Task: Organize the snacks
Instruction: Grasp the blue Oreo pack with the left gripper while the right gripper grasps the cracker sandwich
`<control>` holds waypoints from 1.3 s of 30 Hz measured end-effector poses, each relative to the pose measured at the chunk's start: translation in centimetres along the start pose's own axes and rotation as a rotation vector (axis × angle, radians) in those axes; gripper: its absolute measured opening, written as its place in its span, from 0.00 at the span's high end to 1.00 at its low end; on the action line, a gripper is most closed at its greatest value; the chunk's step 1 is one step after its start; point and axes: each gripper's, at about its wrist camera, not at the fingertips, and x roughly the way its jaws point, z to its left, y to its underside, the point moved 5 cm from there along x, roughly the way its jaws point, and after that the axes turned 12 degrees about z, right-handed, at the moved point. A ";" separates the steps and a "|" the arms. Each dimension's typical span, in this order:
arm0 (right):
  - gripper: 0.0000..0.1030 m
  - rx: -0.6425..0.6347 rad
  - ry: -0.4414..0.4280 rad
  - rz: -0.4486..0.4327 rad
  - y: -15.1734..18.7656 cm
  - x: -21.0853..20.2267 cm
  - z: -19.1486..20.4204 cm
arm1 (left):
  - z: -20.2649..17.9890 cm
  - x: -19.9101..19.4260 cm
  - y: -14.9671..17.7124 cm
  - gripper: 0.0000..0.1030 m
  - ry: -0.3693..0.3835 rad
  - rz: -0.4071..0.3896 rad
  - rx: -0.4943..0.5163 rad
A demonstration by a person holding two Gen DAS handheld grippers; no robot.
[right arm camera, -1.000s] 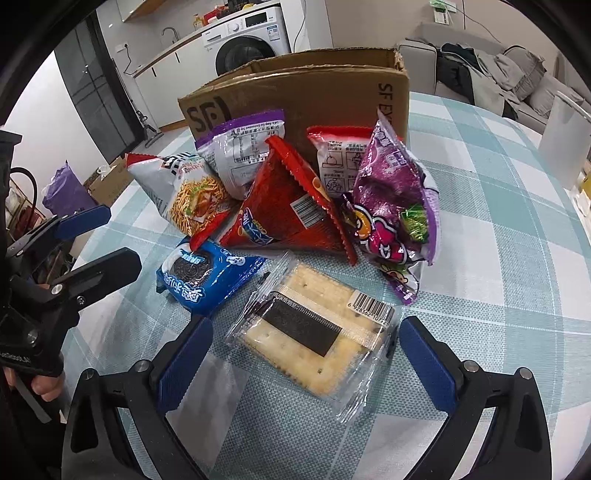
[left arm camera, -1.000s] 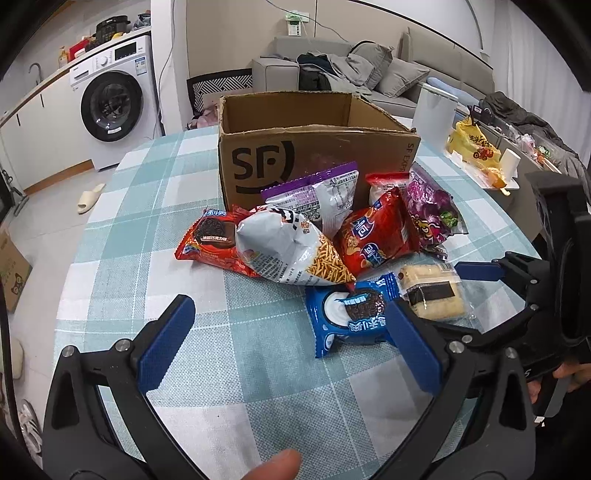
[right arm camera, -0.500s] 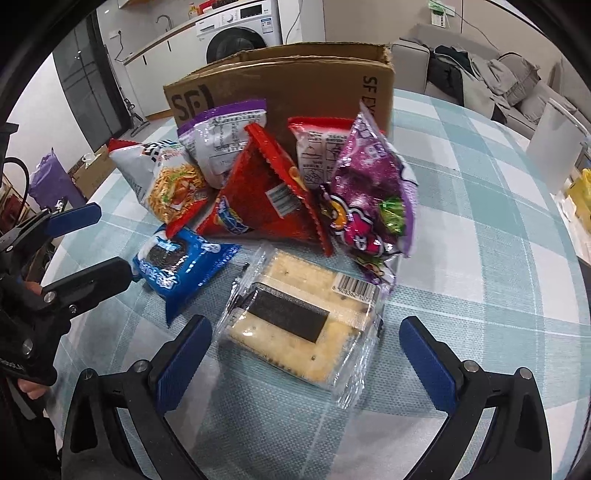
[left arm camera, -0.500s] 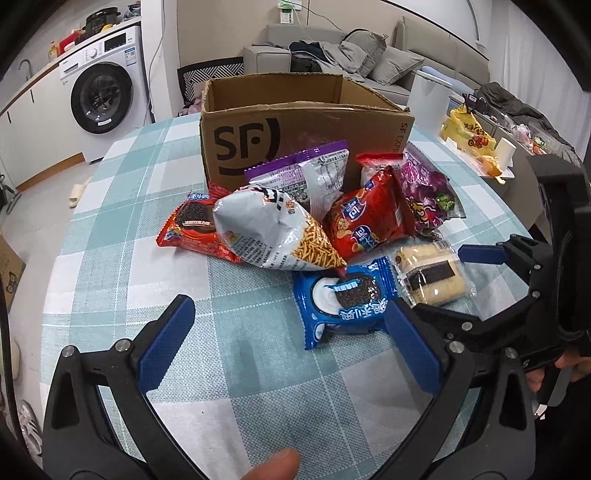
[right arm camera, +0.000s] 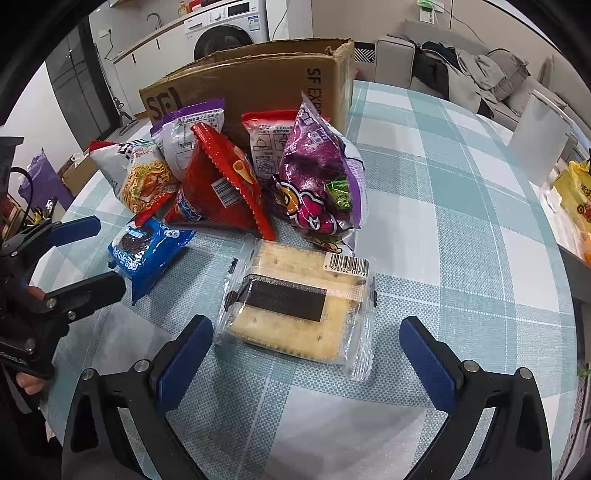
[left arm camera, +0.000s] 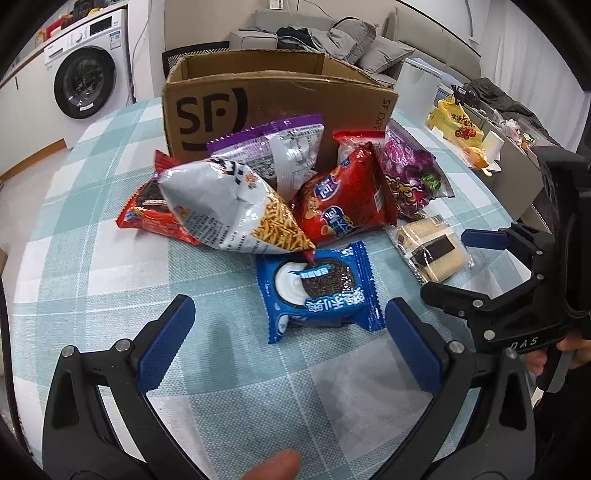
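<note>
Several snack bags lie heaped in front of an open cardboard box (left arm camera: pixel 280 99) (right arm camera: pixel 266 77). Nearest my left gripper (left arm camera: pixel 290 325) is a blue cookie pack (left arm camera: pixel 319 290) (right arm camera: pixel 146 249), just ahead of its wide open fingers. A clear cracker pack (right arm camera: pixel 295 310) (left arm camera: pixel 432 251) lies just ahead of my right gripper (right arm camera: pixel 304 338), which is open too. Behind them sit a white noodle-stick bag (left arm camera: pixel 229 210), a red chip bag (left arm camera: pixel 343 199) (right arm camera: pixel 218 188), a purple candy bag (right arm camera: pixel 321 177) and a purple-topped silver bag (left arm camera: pixel 280 155).
The round table wears a teal checked cloth (left arm camera: pixel 92 266) (right arm camera: pixel 443 221). A white container (right arm camera: pixel 539 125) stands at the far right, with yellow bags (left arm camera: pixel 454 122) beyond the table edge. A washing machine (left arm camera: pixel 88 66) and a sofa (left arm camera: pixel 351 33) lie behind.
Both grippers have moved closer to the pile: the blue cookie pack and the cracker pack appear larger and nearer the fingers. Nothing has been taken hold of.
</note>
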 end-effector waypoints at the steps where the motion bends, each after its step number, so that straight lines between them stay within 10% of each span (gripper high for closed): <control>1: 0.00 -0.003 0.006 -0.001 0.0 0.0 0.0 | -0.1 0.2 -0.1 0.00 -0.003 0.004 0.001; 21: 0.05 -0.020 -0.006 -0.031 -0.2 -0.2 0.7 | 0.4 3.3 -0.5 0.04 -0.013 0.032 -0.022; 39: 0.19 -0.028 -0.009 -0.030 -0.2 -0.2 0.5 | -1.7 2.4 0.1 0.55 0.009 0.002 0.080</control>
